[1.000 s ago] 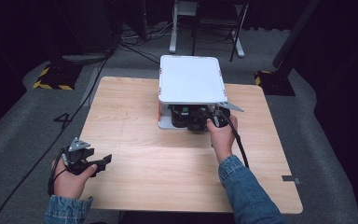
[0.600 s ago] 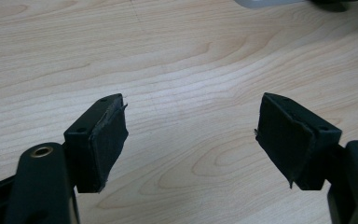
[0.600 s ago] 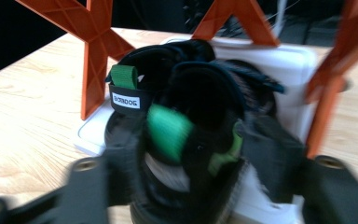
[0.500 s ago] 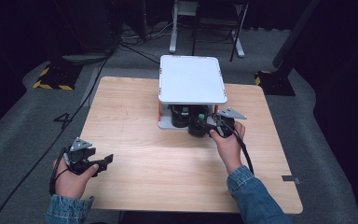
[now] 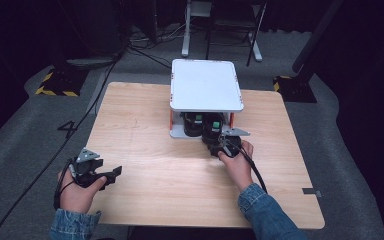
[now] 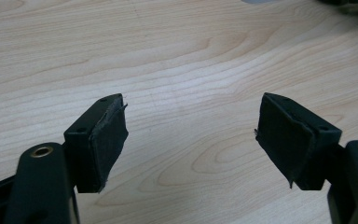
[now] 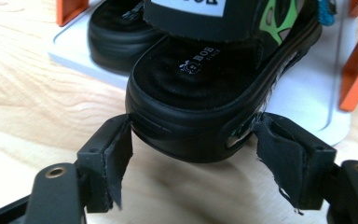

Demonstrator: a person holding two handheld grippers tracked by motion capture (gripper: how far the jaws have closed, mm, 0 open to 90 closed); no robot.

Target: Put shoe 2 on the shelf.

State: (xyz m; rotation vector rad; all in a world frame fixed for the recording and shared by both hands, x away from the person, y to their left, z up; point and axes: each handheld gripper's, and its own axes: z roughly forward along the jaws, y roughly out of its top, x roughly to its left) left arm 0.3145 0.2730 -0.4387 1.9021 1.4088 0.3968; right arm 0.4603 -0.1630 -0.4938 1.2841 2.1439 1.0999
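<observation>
Currently the wooden table (image 5: 145,125) shows a pale, smooth laminate with wavy grain lines, clear in the left gripper view. On its far half stands a small rack (image 5: 207,85): flat white rounded-corner top plate, orange uprights, white base plate. Two black sandals sit on the base under the top plate.

The nearer sandal (image 7: 200,88) is matte black moulded foam or rubber, with a thick rounded heel rim, a ribbed footbed bearing small white printed lettering, and a strap with green and grey patches. Its heel overhangs the front edge of the white base toward the right gripper. The second sandal (image 7: 116,32) lies beside it, farther back on the base.

Right gripper (image 7: 193,154): jaws have just been opening and now stand wide, one on each side of the sandal's heel. The black pads, frayed at the edges, sit right at the heel's sides; firm pressing is not evident.

Left gripper (image 6: 191,140): jaws wide apart, nothing between them, held low over bare wood at the table's near left corner, well apart from the rack.
</observation>
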